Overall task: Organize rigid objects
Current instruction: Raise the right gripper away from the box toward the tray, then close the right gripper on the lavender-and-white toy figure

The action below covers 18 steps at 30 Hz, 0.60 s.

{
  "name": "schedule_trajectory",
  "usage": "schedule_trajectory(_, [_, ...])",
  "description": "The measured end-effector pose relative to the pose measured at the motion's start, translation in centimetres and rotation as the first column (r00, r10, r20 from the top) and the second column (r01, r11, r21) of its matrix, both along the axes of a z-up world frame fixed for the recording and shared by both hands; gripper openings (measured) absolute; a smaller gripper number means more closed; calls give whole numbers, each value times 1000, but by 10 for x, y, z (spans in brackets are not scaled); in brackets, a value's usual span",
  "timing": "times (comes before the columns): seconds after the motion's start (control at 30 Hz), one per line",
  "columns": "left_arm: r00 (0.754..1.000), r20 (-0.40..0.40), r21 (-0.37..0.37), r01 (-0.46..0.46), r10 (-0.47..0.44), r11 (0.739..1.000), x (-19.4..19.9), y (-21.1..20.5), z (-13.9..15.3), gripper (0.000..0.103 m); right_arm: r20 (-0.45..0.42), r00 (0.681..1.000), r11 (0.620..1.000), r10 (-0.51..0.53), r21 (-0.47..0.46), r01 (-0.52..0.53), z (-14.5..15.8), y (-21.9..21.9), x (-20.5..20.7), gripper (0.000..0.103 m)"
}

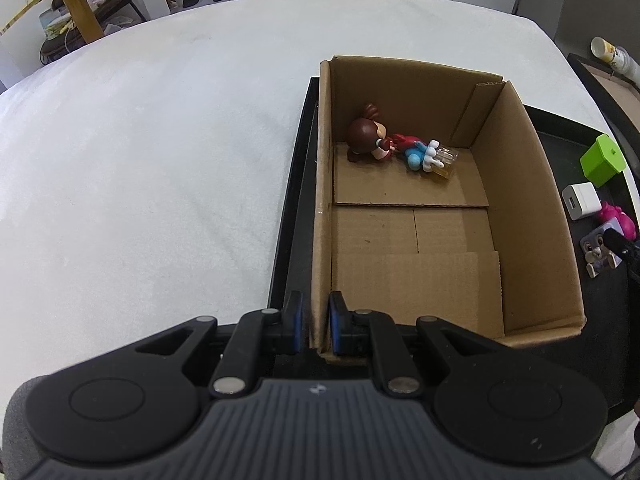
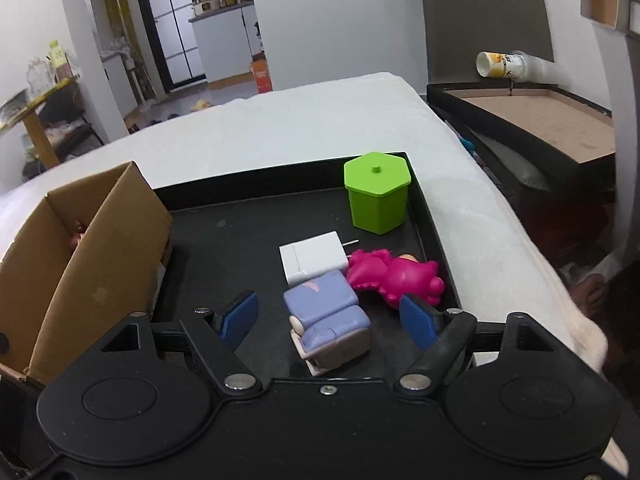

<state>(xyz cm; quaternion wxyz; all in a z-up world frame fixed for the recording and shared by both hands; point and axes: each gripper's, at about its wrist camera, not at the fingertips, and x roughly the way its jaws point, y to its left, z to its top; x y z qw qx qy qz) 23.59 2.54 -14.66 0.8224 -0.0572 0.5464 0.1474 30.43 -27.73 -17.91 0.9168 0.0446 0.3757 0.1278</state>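
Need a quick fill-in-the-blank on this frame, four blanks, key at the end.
1. The left hand-held gripper is shut on the wall of the ____.
2. The lidded hexagonal container is ____ in colour.
3. The white charger lies on a ____ tray.
4. The right hand-held gripper is ____.

Missing: box; green; black; open

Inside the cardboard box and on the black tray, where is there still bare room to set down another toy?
The cardboard box is bare over its near half and right side; only the brown-haired figure and blue figure fill its far left corner. On the black tray, the strip beside the box is free. The right side is crowded: green container, white charger, pink toy, purple toy.
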Motion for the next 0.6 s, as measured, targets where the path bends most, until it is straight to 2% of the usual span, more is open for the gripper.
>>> schedule_trajectory(0.1, [1000, -2, 8, 7, -7, 1000, 0, -1, 1, 13, -9, 1000, 1000, 6, -3, -6, -4, 3, 2, 75])
schedule_trajectory(0.2, [1000, -1, 6, 5, -5, 1000, 0, -1, 0, 13, -24, 1000, 1000, 16, 2, -15, -8, 6, 4, 59])
schedule_trajectory(0.23, [1000, -2, 5, 2, -2, 1000, 1, -1, 0, 13, -28, 1000, 1000, 11, -5, -11, -9, 6, 4, 49])
schedule_trajectory(0.27, [1000, -3, 5, 1, -1, 1000, 1, -2, 0, 13, -32, 999, 1000, 10, -10, -10, -10, 7, 4, 46])
schedule_trajectory(0.6, [1000, 2, -6, 2, -2, 1000, 1, 0, 0, 13, -48, 998, 999, 32, -17, -33, -5, 12, -7, 45])
